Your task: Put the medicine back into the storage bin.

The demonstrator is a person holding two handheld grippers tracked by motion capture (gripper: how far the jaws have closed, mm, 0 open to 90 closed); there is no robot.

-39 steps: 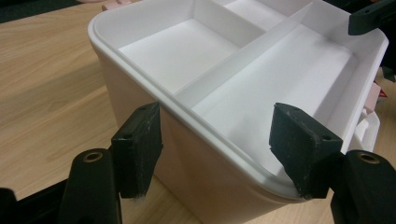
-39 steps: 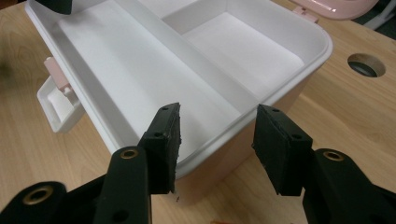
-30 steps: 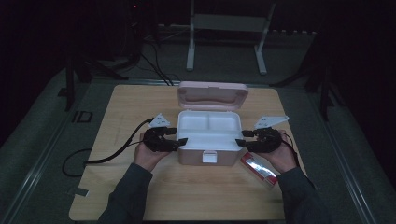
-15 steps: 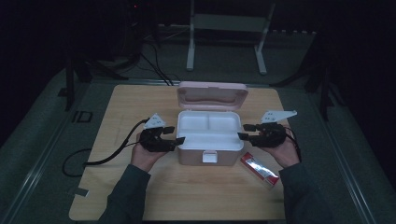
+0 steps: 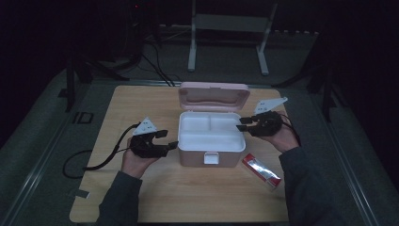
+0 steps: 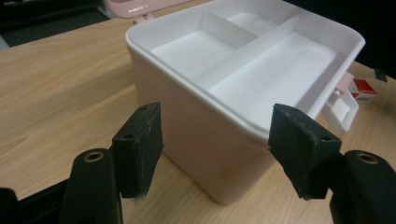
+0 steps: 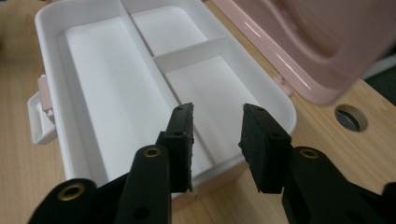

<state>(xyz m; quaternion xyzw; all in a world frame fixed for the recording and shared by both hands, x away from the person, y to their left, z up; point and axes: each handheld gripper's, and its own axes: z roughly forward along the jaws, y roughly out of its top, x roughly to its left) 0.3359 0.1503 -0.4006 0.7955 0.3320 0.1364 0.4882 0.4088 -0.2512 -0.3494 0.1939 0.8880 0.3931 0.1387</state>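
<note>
Both tongs have drawn back from the open pink box [image 5: 211, 141] at frame centre since a second ago: left tongs [image 5: 169, 140] gaping empty beside its left wall, right tongs [image 5: 242, 124] just narrowed, empty, at its right rim.

High view: fixed above the person's side of the desk [image 5: 155, 197], facing forward and down, far enough to take in the whole top and the floor beyond.

Left tool [image 6: 215, 144] view: rides on that tool, looking along its jaws, close to the near corner of the open pink box [image 6: 196, 140].

Right tool [image 7: 215, 140] view: rides on that tool, angled down over the box's white tray from just above its rim.

Shared: the box appears in all three views.
</note>
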